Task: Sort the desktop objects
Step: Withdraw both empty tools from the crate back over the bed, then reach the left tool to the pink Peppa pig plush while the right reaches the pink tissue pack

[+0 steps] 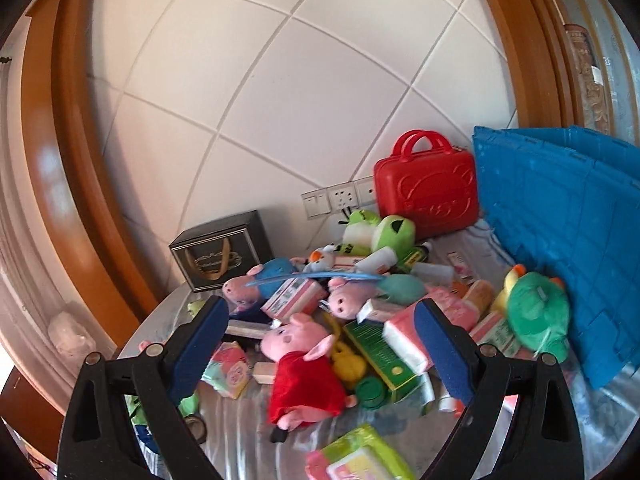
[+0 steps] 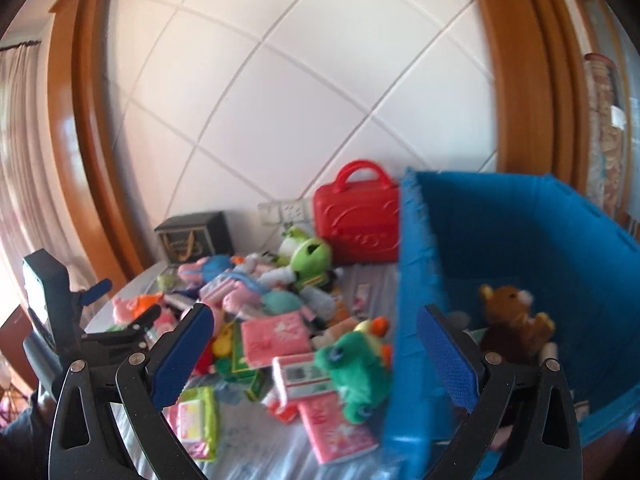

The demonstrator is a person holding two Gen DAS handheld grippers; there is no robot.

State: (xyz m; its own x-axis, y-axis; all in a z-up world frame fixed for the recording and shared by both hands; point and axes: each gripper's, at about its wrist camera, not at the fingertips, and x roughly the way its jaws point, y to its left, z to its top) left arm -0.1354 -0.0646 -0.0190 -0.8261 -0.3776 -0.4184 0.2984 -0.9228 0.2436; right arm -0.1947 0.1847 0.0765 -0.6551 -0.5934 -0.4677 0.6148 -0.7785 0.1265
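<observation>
A pile of toys and packets covers the table. In the left wrist view a pink pig plush in a red dress (image 1: 302, 372) lies between the fingers of my open, empty left gripper (image 1: 322, 316), just below it. A green plush (image 1: 538, 314) leans on the blue crate (image 1: 560, 240). In the right wrist view my open, empty right gripper (image 2: 312, 322) hovers over the crate's near wall (image 2: 412, 300), with the green plush (image 2: 354, 364) lying left of that wall. A brown teddy bear (image 2: 514, 318) lies inside the crate. The left gripper's body (image 2: 64, 312) shows at the left.
A red toy case (image 1: 426, 190) stands by the wall beside wall sockets (image 1: 340, 198). A black box (image 1: 222, 250) stands at the back left. Pink packets (image 2: 276, 338), a green box (image 1: 380, 354) and a green wipes pack (image 1: 360, 456) lie among the toys.
</observation>
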